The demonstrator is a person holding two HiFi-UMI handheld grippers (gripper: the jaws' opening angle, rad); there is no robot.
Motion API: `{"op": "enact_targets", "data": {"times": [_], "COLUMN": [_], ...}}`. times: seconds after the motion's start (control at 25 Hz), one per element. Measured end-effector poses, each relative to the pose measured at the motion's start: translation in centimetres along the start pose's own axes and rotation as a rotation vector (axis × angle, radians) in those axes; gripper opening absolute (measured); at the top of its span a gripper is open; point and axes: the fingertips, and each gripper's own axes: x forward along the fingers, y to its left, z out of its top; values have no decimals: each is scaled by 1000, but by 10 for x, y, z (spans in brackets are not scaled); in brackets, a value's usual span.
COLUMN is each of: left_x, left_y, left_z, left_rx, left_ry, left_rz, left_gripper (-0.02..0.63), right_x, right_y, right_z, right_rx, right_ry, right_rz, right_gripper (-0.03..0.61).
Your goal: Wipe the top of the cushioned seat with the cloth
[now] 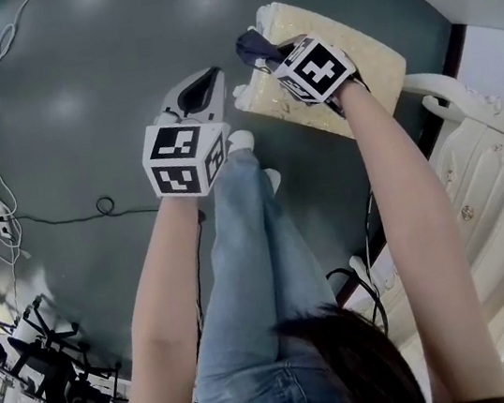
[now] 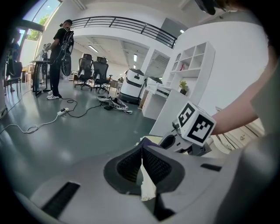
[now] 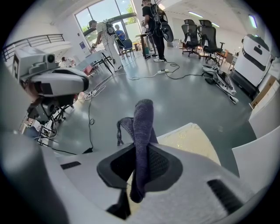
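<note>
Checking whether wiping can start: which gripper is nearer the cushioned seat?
Right. The right gripper, shut on the cloth, is over an edge of the cushioned seat. The left gripper, shut and empty, hangs over the floor beside the seat.

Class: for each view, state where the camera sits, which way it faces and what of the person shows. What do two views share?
Head view: on the person's head, facing steeply down at the cushioned seat; forearms, jeans, left gripper and right gripper show.
Left gripper view: on the left gripper, along its closed jaws; right gripper and forearm show.
Right gripper view: on the right gripper, along jaws clamping the cloth; left gripper shows.
Shared: head and right gripper views show cloth and cushioned seat.
</note>
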Motion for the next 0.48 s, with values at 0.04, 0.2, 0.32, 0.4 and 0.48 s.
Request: {"op": "enact_targets", "data": {"times": [0.04, 0.2, 0.32, 0.4, 0.48], "left_x": [-1, -5, -8, -10, -12], "left_y": [-1, -6, -9, -10, -12], "left_z": [-2, -7, -10, -11, -13], "left_rx": [1, 0, 3, 4, 4], "left_ry": [0, -2, -2, -4, -5], "left_rz": [1, 5, 6, 6, 5], "left_gripper": [8, 8, 8, 8, 8], "right_x": [0, 0, 0, 0, 1], "right_y": [2, 11, 20, 27, 34], "right_z": [0, -5, -8, -9, -11], "right_rx": [-1, 1, -3, -7, -9], "right_ry": [-5, -13, -12, -16, -17], "right_rz": [2, 12, 20, 27, 38], "right_gripper": [31, 31, 31, 31, 31]}}
